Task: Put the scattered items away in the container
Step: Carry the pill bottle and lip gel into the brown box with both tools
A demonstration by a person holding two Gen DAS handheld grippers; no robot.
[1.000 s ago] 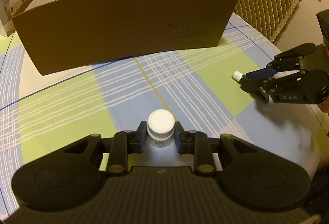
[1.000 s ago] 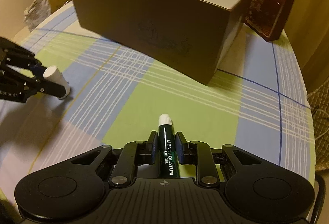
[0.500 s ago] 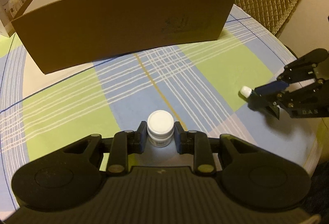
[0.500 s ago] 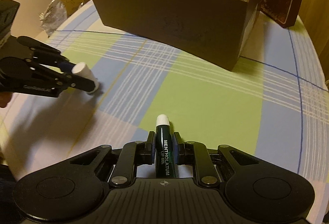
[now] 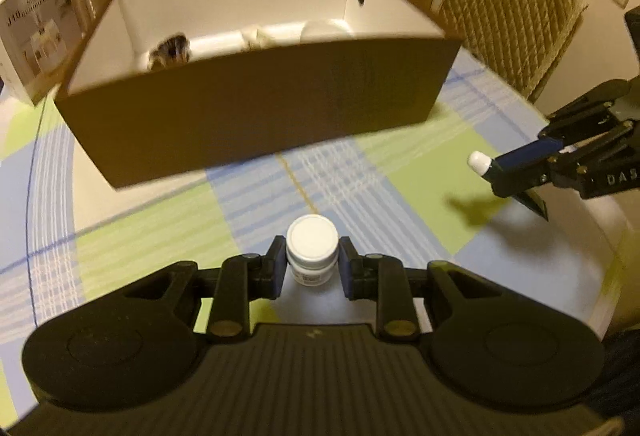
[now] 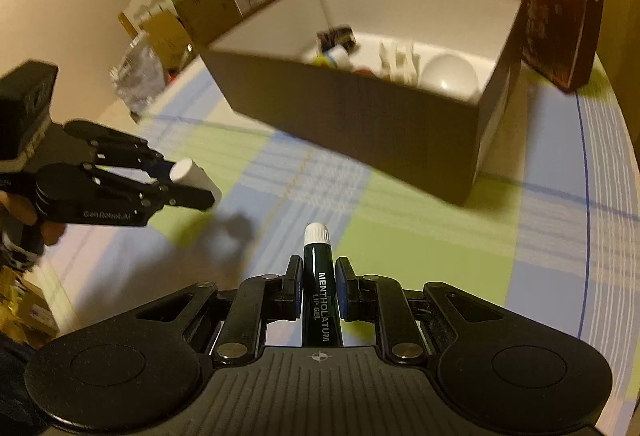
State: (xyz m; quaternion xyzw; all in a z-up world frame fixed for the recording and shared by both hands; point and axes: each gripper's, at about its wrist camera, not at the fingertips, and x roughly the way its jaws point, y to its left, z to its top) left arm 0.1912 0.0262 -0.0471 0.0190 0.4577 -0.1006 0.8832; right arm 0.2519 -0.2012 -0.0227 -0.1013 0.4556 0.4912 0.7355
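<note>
My left gripper (image 5: 312,262) is shut on a small white jar (image 5: 312,250) and holds it above the plaid tablecloth (image 5: 132,248). In the right wrist view the same gripper (image 6: 192,182) and jar (image 6: 191,173) show at the left. My right gripper (image 6: 318,274) is shut on a dark green lip gel tube (image 6: 318,268) with a white cap; it appears at the right edge of the left wrist view (image 5: 502,176). The brown cardboard box (image 5: 256,124) (image 6: 360,124) stands ahead of both grippers, open on top, with several items inside.
A white book-like carton (image 5: 32,36) stands left of the box and a red carton (image 6: 556,20) right of it. A quilted chair back (image 5: 508,28) rises beyond the table's right edge. Small boxes and a plastic bag (image 6: 132,80) sit off the far left.
Both grippers have risen off the cloth with the jar and the tube. The box's white inside and its contents have come into view.
</note>
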